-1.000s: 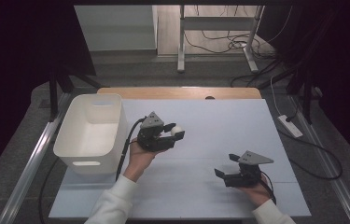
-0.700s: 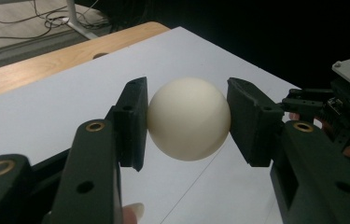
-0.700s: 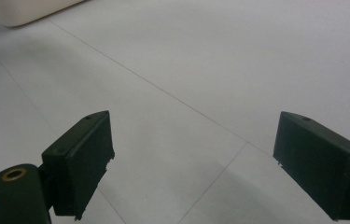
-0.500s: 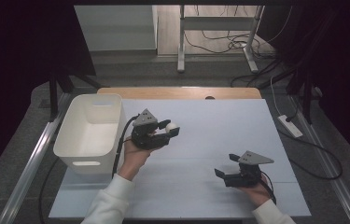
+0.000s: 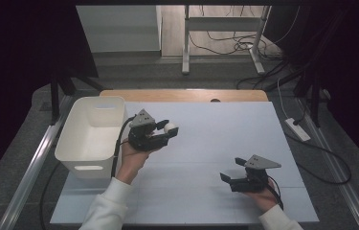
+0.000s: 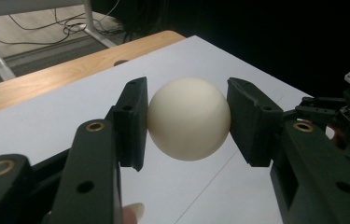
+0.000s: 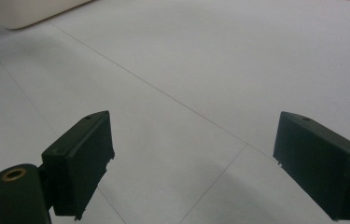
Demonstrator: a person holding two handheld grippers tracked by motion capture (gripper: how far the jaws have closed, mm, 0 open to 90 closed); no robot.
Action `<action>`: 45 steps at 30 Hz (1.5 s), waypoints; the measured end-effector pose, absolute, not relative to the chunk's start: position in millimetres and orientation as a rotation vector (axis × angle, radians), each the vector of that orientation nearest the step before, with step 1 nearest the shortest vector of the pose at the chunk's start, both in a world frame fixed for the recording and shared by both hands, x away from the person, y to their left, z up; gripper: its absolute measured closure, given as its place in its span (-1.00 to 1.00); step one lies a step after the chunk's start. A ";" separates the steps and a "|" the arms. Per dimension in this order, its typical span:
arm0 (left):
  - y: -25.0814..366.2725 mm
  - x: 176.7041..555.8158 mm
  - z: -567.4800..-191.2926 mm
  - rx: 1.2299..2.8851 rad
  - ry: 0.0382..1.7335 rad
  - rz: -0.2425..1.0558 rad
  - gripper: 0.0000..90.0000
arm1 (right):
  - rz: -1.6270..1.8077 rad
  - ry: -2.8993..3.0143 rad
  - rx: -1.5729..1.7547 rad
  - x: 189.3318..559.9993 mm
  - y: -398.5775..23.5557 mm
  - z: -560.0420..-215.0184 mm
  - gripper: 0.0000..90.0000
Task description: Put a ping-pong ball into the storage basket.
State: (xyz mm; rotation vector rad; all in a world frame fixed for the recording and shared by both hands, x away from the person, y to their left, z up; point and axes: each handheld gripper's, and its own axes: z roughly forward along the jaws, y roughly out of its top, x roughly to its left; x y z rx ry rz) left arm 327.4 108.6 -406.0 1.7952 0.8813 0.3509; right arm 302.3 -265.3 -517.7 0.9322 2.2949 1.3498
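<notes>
My left gripper (image 6: 189, 119) clamps a smooth cream-white ball (image 6: 189, 119) – both black pads pressed on its sides, ball lifted off the pale white tabletop sheet (image 6: 65, 107). Light wooden table edge (image 6: 46, 79) behind. My fingernail (image 6: 133, 212) at bottom. Other black gripper (image 6: 345, 116) at far right – state unclear.

A white-topped table (image 5: 225, 143) with a strip of bare wood along its far edge (image 5: 186, 95) stands on a grey speckled floor (image 5: 354, 158). Beyond it, pale metal legs of a second table (image 5: 185, 43) rise from a lighter wooden floor, with loose black cables (image 5: 225, 45) lying among them. A white power strip (image 5: 297, 129) lies on the floor at right. Dark curtains (image 5: 24, 52) close in both sides, leaving the room dim.
</notes>
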 end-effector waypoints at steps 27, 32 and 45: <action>148.2 326.6 -390.2 1.734 0.973 0.442 0.13 | 1.350 2.294 0.937 302.8 -265.6 -517.7 -0.74; 155.0 326.4 -387.8 1.719 0.990 0.458 0.13 | 1.350 2.294 0.938 302.9 -265.9 -517.7 -0.74; 172.8 325.1 -383.2 1.691 1.029 0.493 0.13 | 1.347 2.293 0.938 303.0 -265.8 -517.8 -0.74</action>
